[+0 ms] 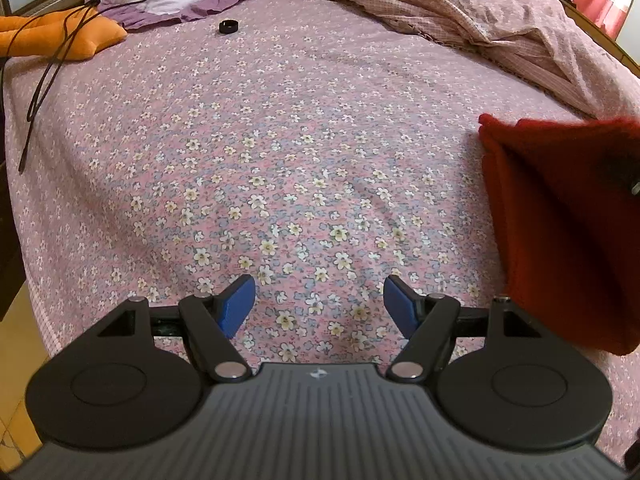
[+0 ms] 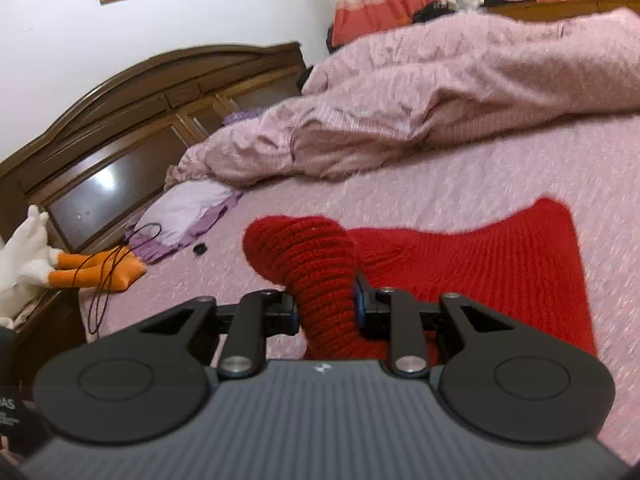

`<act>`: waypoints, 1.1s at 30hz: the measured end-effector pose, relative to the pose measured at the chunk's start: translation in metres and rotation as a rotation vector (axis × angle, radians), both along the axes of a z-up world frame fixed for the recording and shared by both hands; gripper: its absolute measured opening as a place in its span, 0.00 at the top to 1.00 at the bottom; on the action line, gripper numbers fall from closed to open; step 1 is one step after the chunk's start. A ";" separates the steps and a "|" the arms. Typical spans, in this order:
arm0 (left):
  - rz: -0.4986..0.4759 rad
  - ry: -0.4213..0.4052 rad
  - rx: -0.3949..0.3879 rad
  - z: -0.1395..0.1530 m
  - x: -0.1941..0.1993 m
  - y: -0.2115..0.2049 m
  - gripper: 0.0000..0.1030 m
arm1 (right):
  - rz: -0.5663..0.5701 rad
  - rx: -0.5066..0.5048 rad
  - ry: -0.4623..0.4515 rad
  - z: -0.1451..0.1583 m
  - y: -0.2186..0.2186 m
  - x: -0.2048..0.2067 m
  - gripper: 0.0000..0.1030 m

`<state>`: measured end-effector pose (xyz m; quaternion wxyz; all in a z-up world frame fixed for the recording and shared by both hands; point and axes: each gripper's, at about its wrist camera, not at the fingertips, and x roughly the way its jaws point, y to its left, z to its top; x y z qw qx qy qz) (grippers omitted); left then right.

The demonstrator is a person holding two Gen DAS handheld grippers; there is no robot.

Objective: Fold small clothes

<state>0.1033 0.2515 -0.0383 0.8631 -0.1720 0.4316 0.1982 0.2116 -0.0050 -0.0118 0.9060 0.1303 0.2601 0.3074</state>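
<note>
The knit garment (image 2: 500, 264) lies on the bed (image 1: 280, 140), the quilt (image 2: 440, 92) bunched behind it.

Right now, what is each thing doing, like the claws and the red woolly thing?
Left gripper: open, empty, over the bedsheet.
Right gripper: shut on the red knit.
Red knit: one part pinched and lifted, the rest lying on the bed.
Pink duvet: crumpled.
</note>
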 end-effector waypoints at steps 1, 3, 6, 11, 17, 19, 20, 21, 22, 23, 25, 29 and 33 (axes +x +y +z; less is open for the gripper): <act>-0.001 -0.001 0.000 0.000 0.000 0.000 0.27 | 0.005 0.006 0.021 -0.005 0.001 0.001 0.73; -0.003 -0.002 0.000 0.000 0.000 -0.001 0.27 | 0.020 0.019 0.068 -0.019 0.003 0.002 0.73; -0.011 -0.002 0.001 0.001 0.001 -0.004 0.27 | 0.040 0.014 0.069 -0.028 0.006 -0.005 0.72; -0.031 -0.016 0.009 0.007 0.003 -0.012 0.27 | 0.027 0.044 0.087 -0.024 0.001 -0.006 0.71; -0.048 -0.019 0.026 0.013 0.004 -0.020 0.27 | 0.017 0.087 0.119 -0.020 -0.008 -0.013 0.62; -0.055 -0.021 0.032 0.015 0.004 -0.023 0.27 | 0.027 0.097 0.132 -0.017 -0.010 -0.015 0.56; -0.058 -0.022 0.035 0.016 0.003 -0.025 0.27 | 0.034 0.105 0.141 -0.016 -0.011 -0.016 0.54; -0.060 -0.022 0.037 0.017 0.003 -0.025 0.27 | 0.040 0.119 0.152 -0.014 -0.013 -0.018 0.52; -0.063 -0.022 0.038 0.018 0.003 -0.027 0.27 | 0.045 0.131 0.160 -0.013 -0.014 -0.018 0.51; -0.065 -0.021 0.039 0.018 0.004 -0.028 0.27 | 0.051 0.146 0.169 -0.012 -0.016 -0.019 0.50; -0.069 -0.018 0.042 0.019 0.004 -0.031 0.27 | 0.058 0.174 0.186 -0.011 -0.021 -0.021 0.49; -0.072 -0.014 0.048 0.020 0.004 -0.034 0.27 | 0.059 0.223 0.223 -0.009 -0.031 -0.023 0.49; -0.075 -0.010 0.053 0.022 0.004 -0.036 0.27 | 0.059 0.236 0.229 -0.004 -0.039 -0.028 0.46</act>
